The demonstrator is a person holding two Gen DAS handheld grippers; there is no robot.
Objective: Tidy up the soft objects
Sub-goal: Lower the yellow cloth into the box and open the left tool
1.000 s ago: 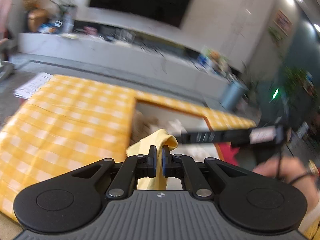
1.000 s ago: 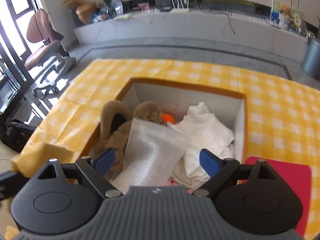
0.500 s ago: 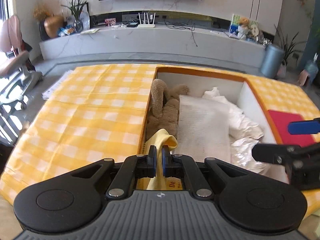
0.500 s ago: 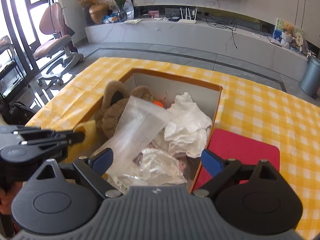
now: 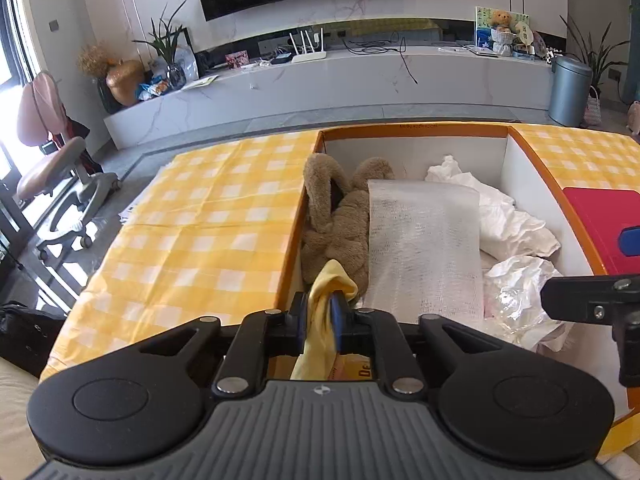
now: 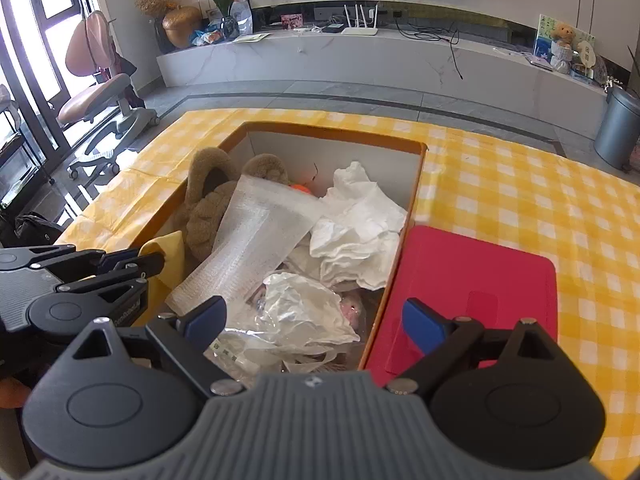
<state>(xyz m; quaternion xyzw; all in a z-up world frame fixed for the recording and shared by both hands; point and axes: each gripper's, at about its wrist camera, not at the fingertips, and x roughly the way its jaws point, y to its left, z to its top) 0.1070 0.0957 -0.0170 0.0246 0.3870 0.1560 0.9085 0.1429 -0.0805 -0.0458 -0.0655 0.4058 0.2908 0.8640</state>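
Left claw [image 5: 320,312] angled down over box [image 5: 412,130] near corner, jaws just easing apart, yellow cloth [image 5: 326,320] between pads, draping below, right claw [image 6: 316,320] spread wide, empty, tilted above box contents, desk [image 5: 208,216] under box.

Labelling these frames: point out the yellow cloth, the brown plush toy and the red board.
yellow cloth [image 5: 334,276]: left wrist view, bunched top fold.
brown plush toy [image 5: 340,224]: left wrist view, body middle.
red board [image 6: 472,276]: right wrist view, flat centre.
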